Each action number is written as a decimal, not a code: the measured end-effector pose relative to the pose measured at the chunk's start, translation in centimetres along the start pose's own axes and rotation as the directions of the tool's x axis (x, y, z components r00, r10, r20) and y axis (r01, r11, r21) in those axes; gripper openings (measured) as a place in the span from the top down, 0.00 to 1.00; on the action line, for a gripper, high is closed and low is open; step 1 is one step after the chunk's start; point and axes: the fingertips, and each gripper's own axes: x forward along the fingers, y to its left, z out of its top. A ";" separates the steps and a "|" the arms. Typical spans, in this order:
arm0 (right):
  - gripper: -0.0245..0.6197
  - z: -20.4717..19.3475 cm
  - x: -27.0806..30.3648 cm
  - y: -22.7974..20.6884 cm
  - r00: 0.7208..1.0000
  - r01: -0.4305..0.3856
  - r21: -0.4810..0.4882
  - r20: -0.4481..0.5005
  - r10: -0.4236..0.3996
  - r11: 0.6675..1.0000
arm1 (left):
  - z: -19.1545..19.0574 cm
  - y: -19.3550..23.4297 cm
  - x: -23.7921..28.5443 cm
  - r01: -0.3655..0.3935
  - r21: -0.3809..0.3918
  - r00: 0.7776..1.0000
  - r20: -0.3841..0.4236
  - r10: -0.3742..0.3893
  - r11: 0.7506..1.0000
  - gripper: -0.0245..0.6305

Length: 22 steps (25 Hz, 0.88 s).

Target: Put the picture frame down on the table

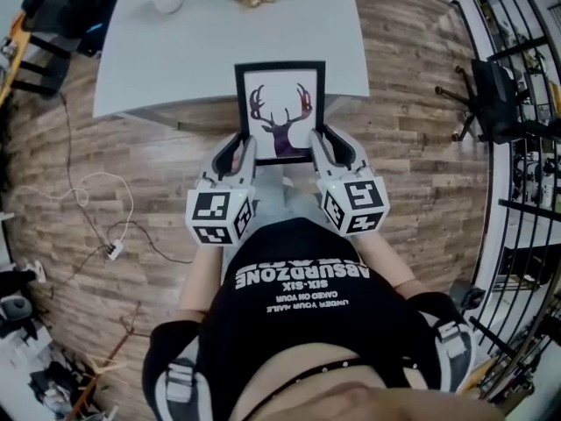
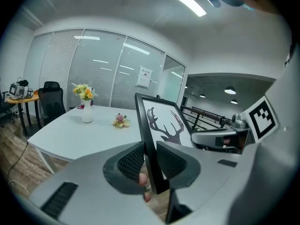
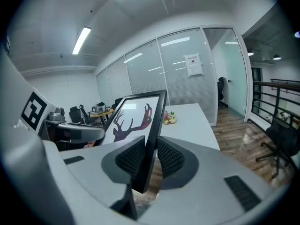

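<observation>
**Desk:** Where is the picture frame (image 1: 280,112)?

**Photographer:** Held in the air between two hand-held tools, at the near edge of a pale grey bench (image 1: 175,60). From the head view its upper half overlaps the bench top, and its lower edge sits over the person's legs and the wooden floor (image 1: 412,147). The stag print faces up toward the camera. I cannot tell whether the far edge touches the bench.

**Desk:** And the tools?

**Photographer:** The left tongs (image 2: 151,161) are clenched on the frame's left rail, with ribbed pads pressed to the front and back of the black moulding. The right tongs (image 3: 150,157) grip the right rail the same way. Both bite low on the frame, near its bottom corners, and the marker cubes sit just in front of the person's black T-shirt.

**Desk:** Anything else on the bench?

**Photographer:** A white vase of yellow flowers (image 2: 86,108) stands at the far end, and a small posy (image 2: 121,121) lies near it. Both are well apart from the frame. A black office chair (image 2: 50,102) stands beyond the bench, in front of the glass wall.
</observation>
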 end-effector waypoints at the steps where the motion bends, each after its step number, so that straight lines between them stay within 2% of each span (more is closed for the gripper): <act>1: 0.82 0.0 0.3 -0.3 1.000 0.002 0.002 -0.002 -0.002 1.000 | 0.1 0.1 0.4 0.003 0.001 1.000 -0.001 -0.003 1.000 0.82; 10: 0.81 0.9 5.0 -2.6 0.999 0.026 0.013 -0.031 -0.025 1.000 | 1.1 2.6 5.5 0.027 -0.014 0.999 -0.028 -0.027 1.000 0.82; 22: 0.81 5.2 15.1 -5.5 0.998 0.039 0.008 -0.053 -0.039 0.999 | 5.6 9.0 14.4 0.047 -0.036 0.997 -0.057 -0.049 0.998 0.82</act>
